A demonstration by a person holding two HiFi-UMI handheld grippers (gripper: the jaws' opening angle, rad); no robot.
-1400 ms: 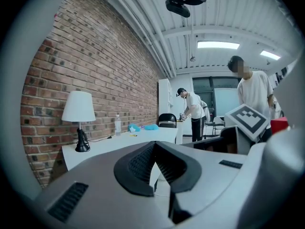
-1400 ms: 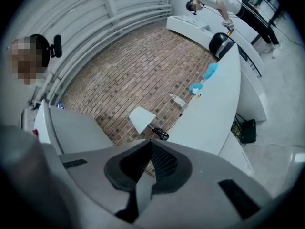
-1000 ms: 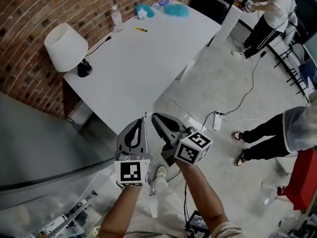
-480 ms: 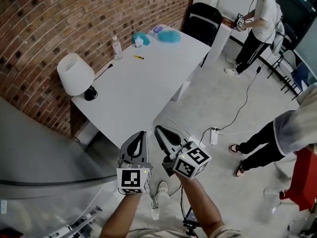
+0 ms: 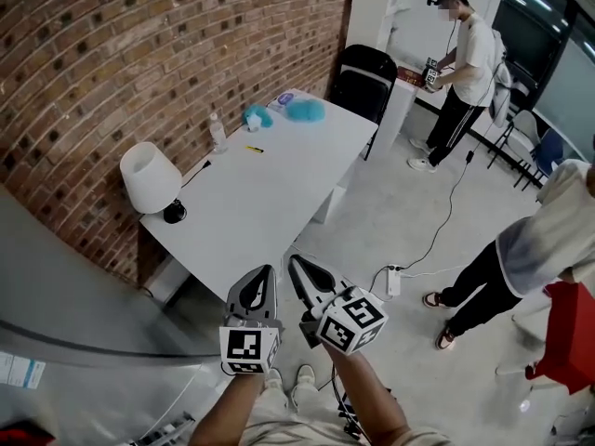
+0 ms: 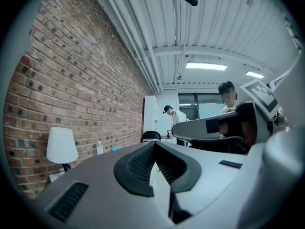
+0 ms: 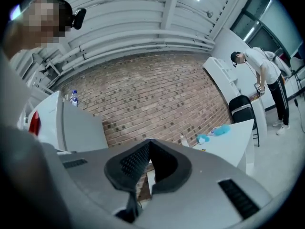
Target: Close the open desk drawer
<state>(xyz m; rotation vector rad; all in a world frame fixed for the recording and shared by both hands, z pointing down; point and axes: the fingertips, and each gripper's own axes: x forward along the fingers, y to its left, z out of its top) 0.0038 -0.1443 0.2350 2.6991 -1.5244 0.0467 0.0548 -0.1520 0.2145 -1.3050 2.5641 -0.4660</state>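
A white desk (image 5: 270, 193) stands against the brick wall, and no open drawer shows in any view. Both grippers are held side by side in the air near the desk's near end, above the floor. My left gripper (image 5: 263, 269) is shut with nothing between its jaws; in the left gripper view its tips (image 6: 155, 143) meet. Just to its right, my right gripper (image 5: 293, 260) is also shut and empty, and the right gripper view shows its tips (image 7: 149, 141) together, pointing toward the brick wall and the desk (image 7: 224, 144).
On the desk are a white lamp (image 5: 149, 179), a bottle (image 5: 217, 133), a yellow item (image 5: 255, 148) and blue fluffy things (image 5: 305, 110). A black chair (image 5: 361, 77) stands at its far end. A power strip (image 5: 391, 280) lies on the floor. One person (image 5: 460, 72) stands behind, another (image 5: 521, 258) at right.
The head view has lifted and drawn back, so the desk looks smaller and farther away. Both grippers stay shut, side by side, low in the middle.
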